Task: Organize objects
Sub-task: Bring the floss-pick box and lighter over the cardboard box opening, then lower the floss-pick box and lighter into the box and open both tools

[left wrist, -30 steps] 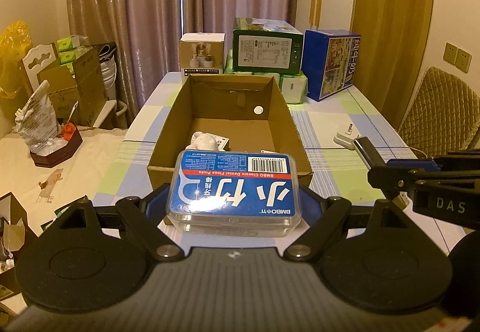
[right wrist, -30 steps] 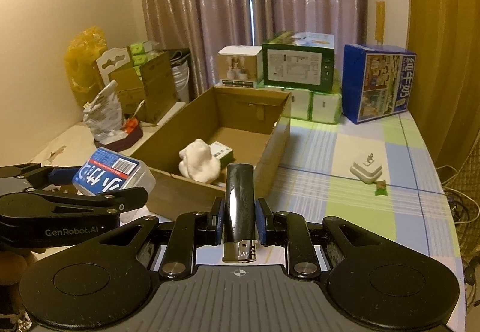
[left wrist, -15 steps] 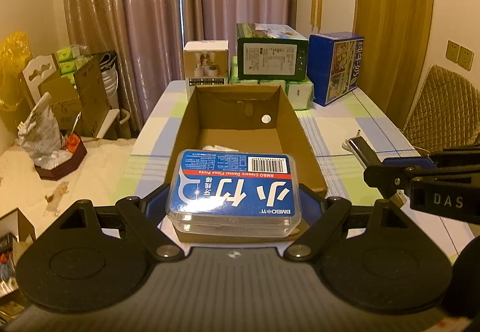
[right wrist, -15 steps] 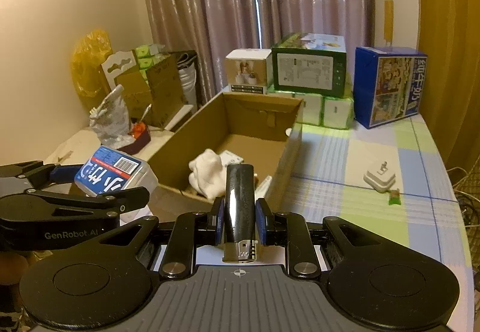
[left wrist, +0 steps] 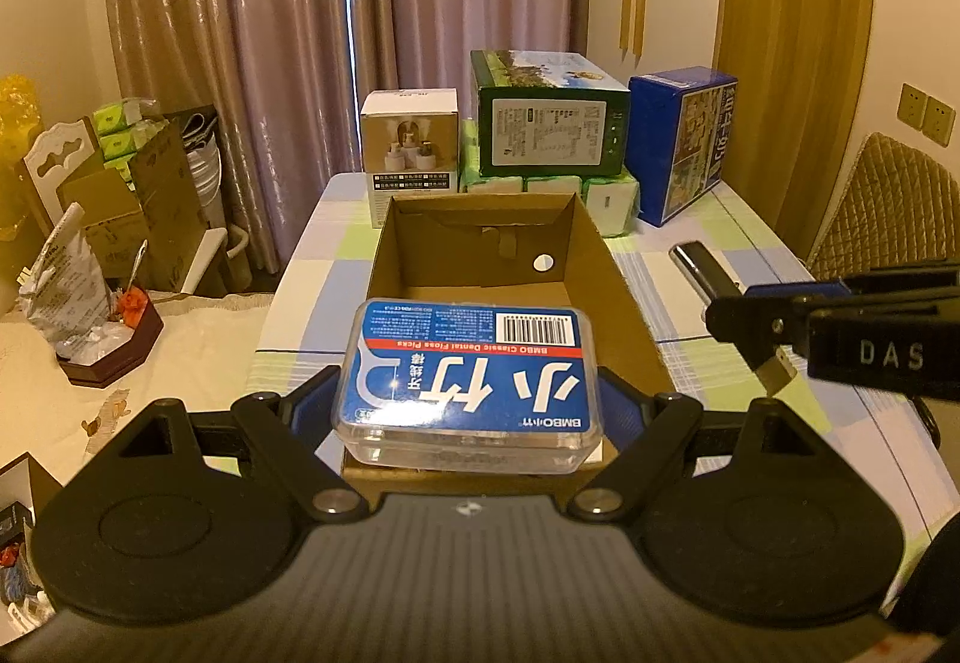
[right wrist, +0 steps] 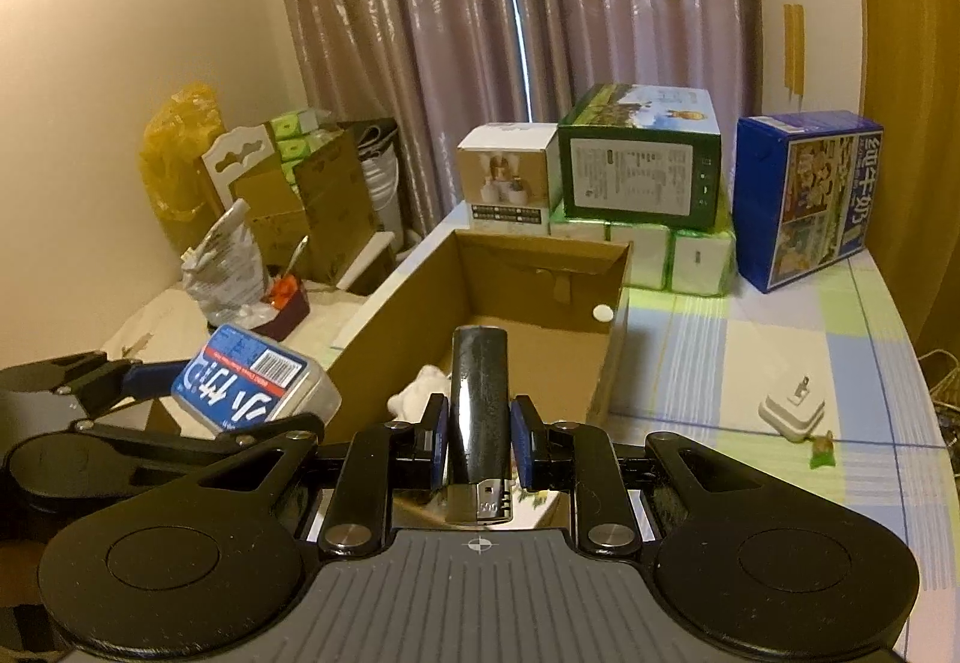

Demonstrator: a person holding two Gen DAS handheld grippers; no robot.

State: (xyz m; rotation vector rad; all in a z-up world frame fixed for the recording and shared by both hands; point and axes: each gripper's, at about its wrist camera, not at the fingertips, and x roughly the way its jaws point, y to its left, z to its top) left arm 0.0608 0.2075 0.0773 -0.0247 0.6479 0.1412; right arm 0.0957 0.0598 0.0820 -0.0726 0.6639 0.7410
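Bench point(right wrist: 780, 339) covered in a checked cloth of pale blue, green and white squares. Open cardboard box point(right wrist: 609, 357) standing near the middle, long side running away from the cameras. At the far end, just behind it: small white carton point(right wrist: 507, 177), row of green-and-white tissue packs point(right wrist: 696, 258) carrying a dark green box point(right wrist: 639, 165), and beside these an upright blue carton point(right wrist: 804, 195). To the right of the cardboard box, well apart from it: white plug adapter point(right wrist: 792, 411), with a small green scrap point(right wrist: 821, 450) just beside.

Drawn curtains point(left wrist: 372, 33), quilted chair point(left wrist: 882, 207) — wall sockets point(left wrist: 924, 114), yellow bag point(right wrist: 174, 153)
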